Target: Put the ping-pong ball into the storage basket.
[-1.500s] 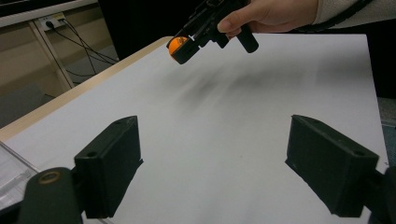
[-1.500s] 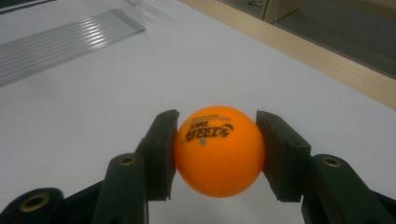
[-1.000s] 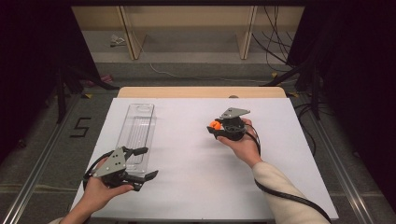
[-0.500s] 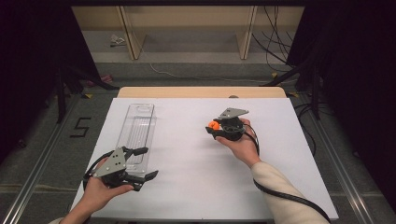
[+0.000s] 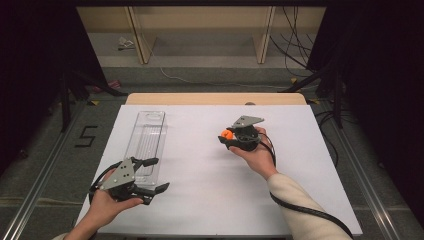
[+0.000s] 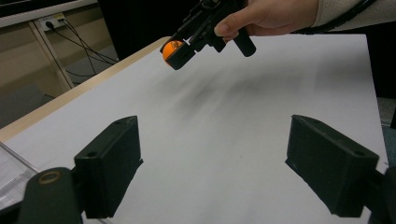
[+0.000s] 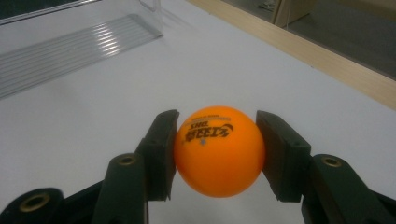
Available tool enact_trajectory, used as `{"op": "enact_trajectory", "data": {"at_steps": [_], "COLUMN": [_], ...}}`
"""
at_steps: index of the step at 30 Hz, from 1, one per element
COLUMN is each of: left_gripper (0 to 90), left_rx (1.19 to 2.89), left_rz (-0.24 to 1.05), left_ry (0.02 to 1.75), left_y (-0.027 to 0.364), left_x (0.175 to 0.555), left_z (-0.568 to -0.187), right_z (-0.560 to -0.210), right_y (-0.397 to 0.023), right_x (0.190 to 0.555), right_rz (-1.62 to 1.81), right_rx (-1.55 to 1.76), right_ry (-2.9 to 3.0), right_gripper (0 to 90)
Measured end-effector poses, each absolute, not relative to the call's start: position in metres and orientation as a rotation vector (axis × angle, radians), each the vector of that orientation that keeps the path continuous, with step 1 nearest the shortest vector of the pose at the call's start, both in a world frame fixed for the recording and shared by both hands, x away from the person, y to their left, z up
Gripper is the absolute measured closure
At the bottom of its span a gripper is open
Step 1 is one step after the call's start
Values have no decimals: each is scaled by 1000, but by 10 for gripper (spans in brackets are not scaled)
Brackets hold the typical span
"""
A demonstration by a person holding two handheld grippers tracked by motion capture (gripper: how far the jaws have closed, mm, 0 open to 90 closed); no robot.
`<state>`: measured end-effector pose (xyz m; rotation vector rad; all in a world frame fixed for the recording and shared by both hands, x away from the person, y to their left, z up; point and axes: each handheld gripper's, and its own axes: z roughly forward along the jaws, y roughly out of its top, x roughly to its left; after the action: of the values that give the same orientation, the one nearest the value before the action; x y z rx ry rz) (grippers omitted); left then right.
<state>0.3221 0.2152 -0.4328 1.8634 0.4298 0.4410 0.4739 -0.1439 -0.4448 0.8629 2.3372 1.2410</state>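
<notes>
An orange ping-pong ball [image 7: 218, 150] with black print sits squeezed between the two black pads of my right gripper [image 7: 217, 154], held a little above the white table. From above, that ball [image 5: 227, 134] shows at the tip of the right gripper [image 5: 226, 136], right of the table's middle. The left gripper view catches the same ball [image 6: 172, 47] in the far gripper. My left gripper [image 5: 154, 175] rests near the table's front left, its jaws spread wide with nothing between them [image 6: 212, 163]. A clear plastic tray [image 5: 147, 141] lies lengthwise just beyond it.
The white table top [image 5: 200, 190] has a wooden strip [image 5: 215, 98] along its far edge. Black cables trail from both grippers. Beyond the table are shelving legs, floor cables and dark surroundings on both sides.
</notes>
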Motion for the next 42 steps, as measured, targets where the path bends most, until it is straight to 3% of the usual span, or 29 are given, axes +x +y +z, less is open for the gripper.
{"op": "enact_trajectory", "data": {"at_steps": [42], "left_gripper": [174], "left_rx": [1863], "left_rz": [439], "left_ry": [430], "left_y": [215], "left_x": [322], "left_z": [-433], "right_z": [-446], "right_y": [-123], "right_x": [473], "right_rz": [1264], "right_rx": [822], "right_ry": [2368], "right_gripper": [515]}}
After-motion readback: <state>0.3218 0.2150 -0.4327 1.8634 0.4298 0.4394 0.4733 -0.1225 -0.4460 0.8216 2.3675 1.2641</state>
